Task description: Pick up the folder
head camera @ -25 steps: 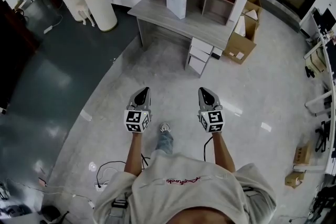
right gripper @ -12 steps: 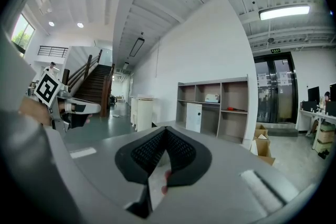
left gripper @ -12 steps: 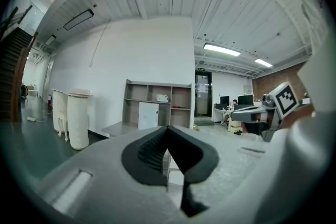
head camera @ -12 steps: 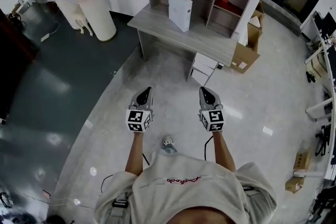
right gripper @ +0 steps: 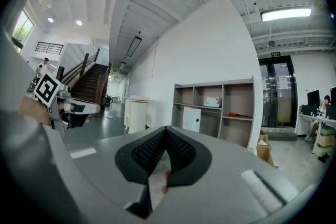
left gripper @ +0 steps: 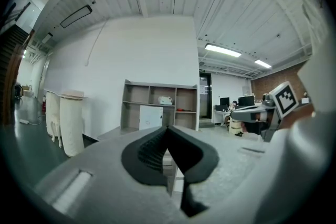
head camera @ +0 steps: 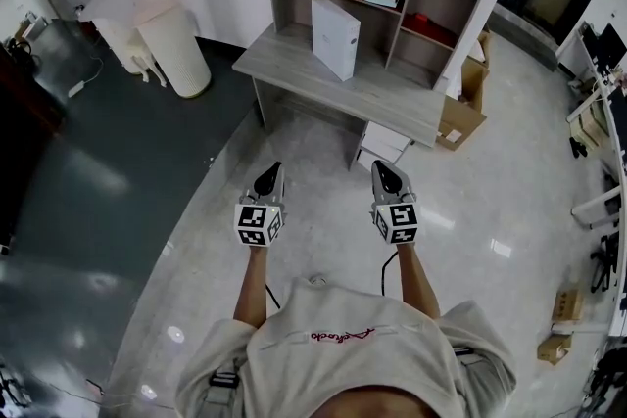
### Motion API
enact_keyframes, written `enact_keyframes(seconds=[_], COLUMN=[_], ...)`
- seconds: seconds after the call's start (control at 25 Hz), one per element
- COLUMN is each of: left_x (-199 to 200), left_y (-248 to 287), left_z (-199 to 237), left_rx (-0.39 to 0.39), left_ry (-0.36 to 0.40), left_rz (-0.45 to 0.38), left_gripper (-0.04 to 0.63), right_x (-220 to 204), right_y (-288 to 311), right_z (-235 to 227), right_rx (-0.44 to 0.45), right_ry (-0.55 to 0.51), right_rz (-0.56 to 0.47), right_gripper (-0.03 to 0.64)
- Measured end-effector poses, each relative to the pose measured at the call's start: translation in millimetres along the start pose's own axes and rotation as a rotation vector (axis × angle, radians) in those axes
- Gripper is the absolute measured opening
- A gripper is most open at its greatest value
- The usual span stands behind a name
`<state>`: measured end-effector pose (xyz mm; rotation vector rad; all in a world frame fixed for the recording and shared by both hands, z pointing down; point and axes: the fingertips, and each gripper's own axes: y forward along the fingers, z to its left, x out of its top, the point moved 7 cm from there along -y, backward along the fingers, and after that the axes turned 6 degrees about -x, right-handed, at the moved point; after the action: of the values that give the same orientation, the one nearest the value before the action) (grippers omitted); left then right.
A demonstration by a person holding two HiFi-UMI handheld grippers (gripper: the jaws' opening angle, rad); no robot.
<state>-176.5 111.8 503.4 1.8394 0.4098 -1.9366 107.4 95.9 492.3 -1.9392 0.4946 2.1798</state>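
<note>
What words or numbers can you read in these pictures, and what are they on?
Red writing on the shirt: too blurred to read.
Green sign above the door: too small to read.
Cubes on the left gripper and right gripper: black-and-white squares, no words.
Folder on the desk: no readable writing.

Nothing clearly legible: red script [head camera: 343, 337] on the shirt [head camera: 421, 369] too small to read, green sign [right gripper: 276, 54] above the doors [right gripper: 281, 94] too blurred.
</note>
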Motion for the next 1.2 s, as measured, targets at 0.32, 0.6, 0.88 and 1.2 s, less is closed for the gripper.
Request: enact_keyframes(seconds=[0.32,0.6,0.88,1.2], left_x=[0,-4,-13,-15], left_y=[35,50,76,122], left_z=[27,30,29,48], left_rx=[-0.033,-0.056,-0.083,-0.076], left_ry=[0.005,0.006,0.009,0.015], left_rz=[0.015,0.037,0.058,0.07], left_gripper=[0.0,0.0,0.0,0.0], right_x=[-4,-12,-24,-33], right_y=[37,47,66,114], right_z=[-4,-9,-22,-42], right_rx=[-0.02,-0.022,-0.02,-0.001], right_ry=[0.013,0.023,0.029,0.041], right_rz=[0.006,0.023,0.038,0.04], right_gripper=[0.006,0.006,0.006,0.006])
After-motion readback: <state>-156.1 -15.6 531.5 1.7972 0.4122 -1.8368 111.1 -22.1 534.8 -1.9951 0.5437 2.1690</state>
